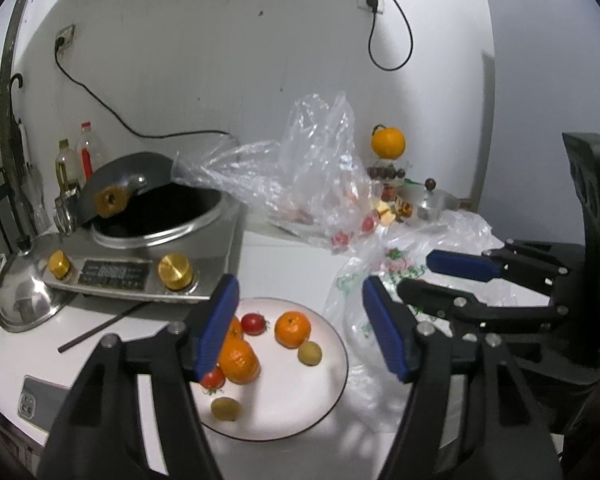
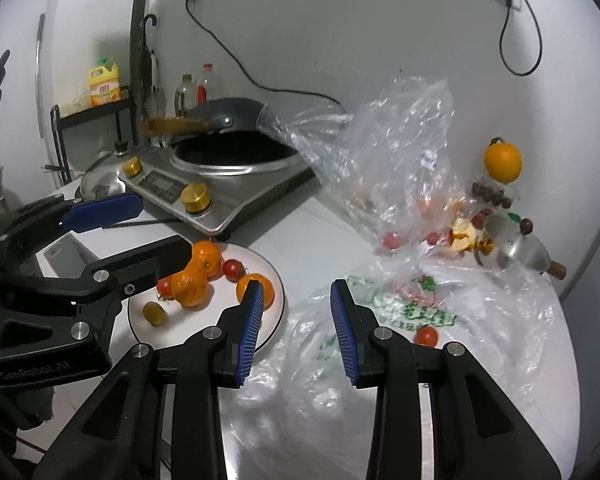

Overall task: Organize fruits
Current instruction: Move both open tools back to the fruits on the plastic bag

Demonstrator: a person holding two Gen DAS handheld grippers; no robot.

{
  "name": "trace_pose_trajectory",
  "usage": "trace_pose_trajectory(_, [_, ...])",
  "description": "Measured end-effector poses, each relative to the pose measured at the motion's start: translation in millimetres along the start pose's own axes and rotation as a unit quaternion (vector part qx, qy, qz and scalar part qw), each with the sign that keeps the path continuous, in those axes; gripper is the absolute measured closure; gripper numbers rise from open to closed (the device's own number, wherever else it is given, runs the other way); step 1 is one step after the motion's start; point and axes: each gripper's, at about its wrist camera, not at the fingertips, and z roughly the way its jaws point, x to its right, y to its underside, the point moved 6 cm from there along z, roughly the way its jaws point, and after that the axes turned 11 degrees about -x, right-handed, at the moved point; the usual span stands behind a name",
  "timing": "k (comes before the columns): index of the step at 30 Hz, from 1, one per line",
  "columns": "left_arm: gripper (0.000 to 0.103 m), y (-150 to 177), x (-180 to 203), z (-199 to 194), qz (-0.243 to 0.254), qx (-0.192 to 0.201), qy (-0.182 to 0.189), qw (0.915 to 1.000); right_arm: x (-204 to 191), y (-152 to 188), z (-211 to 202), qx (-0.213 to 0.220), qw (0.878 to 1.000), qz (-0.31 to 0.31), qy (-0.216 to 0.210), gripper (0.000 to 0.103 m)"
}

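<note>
Left gripper (image 1: 300, 324) hangs above the plate (image 1: 324, 396), jaws apart, nothing between the pads. Right gripper (image 2: 296, 330) sits over the plate's edge and a clear plastic bag (image 2: 480, 320), jaws spread and empty. Plate holds three oranges (image 1: 293, 329), two tomatoes (image 1: 253, 323) and two small green fruits (image 1: 309, 353). One loose tomato (image 2: 426, 336) lies on the bag. Stove (image 1: 148, 256) stands behind the plate.

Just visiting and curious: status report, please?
Left gripper open, empty, above plate. Right gripper open, empty, over plastic bag. Oranges, tomatoes plated; one tomato left by bag. Nothing blocking.
</note>
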Motion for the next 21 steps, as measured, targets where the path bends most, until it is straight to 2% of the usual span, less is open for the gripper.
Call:
trace_pose_trajectory(15, [0.036,-29,25,-37,0.012,0.046,-0.007,0.9989,20,-18,-56,0.051,0.999,-0.004,0.016,0.066])
trace_pose_trajectory(17, [0.029,-32,27,-41,0.011,0.052,-0.006,0.9986,24,-21,-62,0.057,0.998,-0.004,0.018,0.066])
trace_pose_trajectory(21, [0.027,-40,34,-45,0.01,0.062,-0.006,0.998,35,-24,-72,0.066,0.998,-0.003,0.024,0.065])
